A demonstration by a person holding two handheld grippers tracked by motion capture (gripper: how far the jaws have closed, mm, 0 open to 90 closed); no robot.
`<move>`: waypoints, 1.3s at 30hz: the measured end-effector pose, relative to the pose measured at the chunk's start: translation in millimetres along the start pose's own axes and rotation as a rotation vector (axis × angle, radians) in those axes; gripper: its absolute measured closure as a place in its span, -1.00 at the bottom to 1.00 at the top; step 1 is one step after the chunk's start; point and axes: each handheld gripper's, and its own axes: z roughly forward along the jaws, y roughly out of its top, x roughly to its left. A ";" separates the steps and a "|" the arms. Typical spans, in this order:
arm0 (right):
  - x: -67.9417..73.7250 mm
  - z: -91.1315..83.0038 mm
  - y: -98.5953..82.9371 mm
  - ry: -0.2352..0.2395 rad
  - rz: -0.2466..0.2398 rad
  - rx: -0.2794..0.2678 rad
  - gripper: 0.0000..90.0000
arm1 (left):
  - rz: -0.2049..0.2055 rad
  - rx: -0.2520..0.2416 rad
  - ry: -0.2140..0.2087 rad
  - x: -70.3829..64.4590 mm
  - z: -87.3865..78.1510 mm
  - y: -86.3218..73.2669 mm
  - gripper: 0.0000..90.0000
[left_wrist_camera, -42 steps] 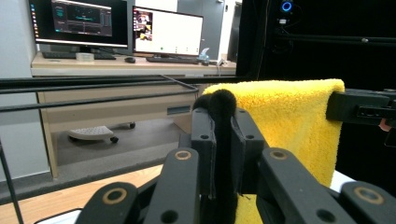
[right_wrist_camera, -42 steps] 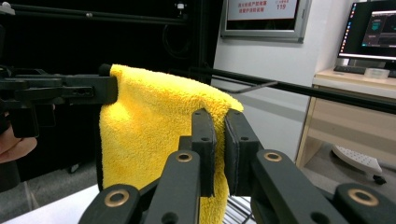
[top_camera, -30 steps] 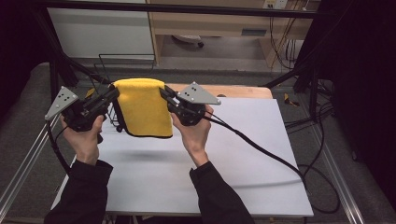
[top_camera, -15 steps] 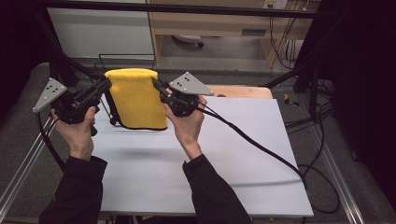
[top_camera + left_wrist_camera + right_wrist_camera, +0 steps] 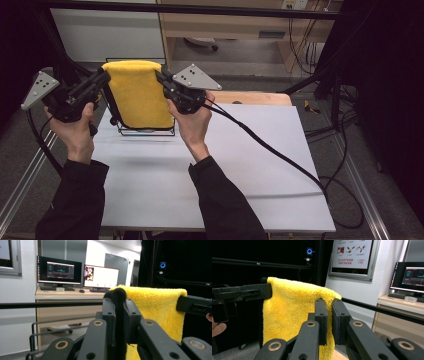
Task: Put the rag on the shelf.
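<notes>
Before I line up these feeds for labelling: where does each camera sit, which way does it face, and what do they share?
High view: above the person's side, looking forward and down on the white table; both forearms, hands, left tongs and right tongs show.
Left gripper view: rides the left tongs, looking along the jaws toward desk monitors.
Right gripper view: rides the right tongs, facing a wall poster; the other tongs show at left.
Shared: all three show the yellow towel pinched at its two top corners.

High view sits above my side of the desk, looking forward and down. My two gripper views ride close behind my jaws, facing each other; all share the yellow towel.
</notes>
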 end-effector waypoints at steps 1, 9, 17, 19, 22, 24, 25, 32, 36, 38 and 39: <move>-0.4 1.1 1.7 0.000 -0.002 -0.003 0.87 | 0.004 -0.003 0.002 0.2 0.4 2.4 0.81; -1.3 10.4 17.9 -0.014 -0.002 -0.031 0.87 | 0.005 -0.023 0.010 5.1 6.9 18.7 0.81; -0.3 24.4 31.5 -0.025 -0.006 -0.045 0.87 | -0.013 -0.052 0.021 13.5 11.5 29.6 0.81; 0.2 27.9 36.5 -0.030 -0.013 -0.046 0.87 | -0.008 -0.058 0.023 15.8 12.1 33.1 0.81; 1.5 32.3 43.0 -0.029 -0.014 -0.055 0.87 | -0.013 -0.066 0.028 19.5 12.6 39.6 0.81; 3.0 36.0 46.9 -0.031 -0.022 -0.057 0.87 | -0.006 -0.069 0.037 21.7 13.2 44.6 0.81; 3.5 38.3 48.8 -0.032 -0.025 -0.059 0.87 | -0.003 -0.069 0.040 22.6 13.3 46.1 0.81; 3.7 50.5 57.0 -0.030 -0.022 -0.065 0.87 | 0.006 -0.063 0.050 32.7 18.3 58.3 0.81; 2.9 57.5 59.8 -0.033 -0.022 -0.067 0.87 | 0.001 -0.063 0.062 37.9 23.2 62.9 0.81; 2.2 61.5 62.4 -0.035 -0.019 -0.069 0.87 | -0.005 -0.065 0.064 40.8 25.9 64.9 0.81; 1.8 62.8 63.5 -0.037 -0.020 -0.069 0.87 | -0.008 -0.066 0.065 41.9 27.1 66.3 0.81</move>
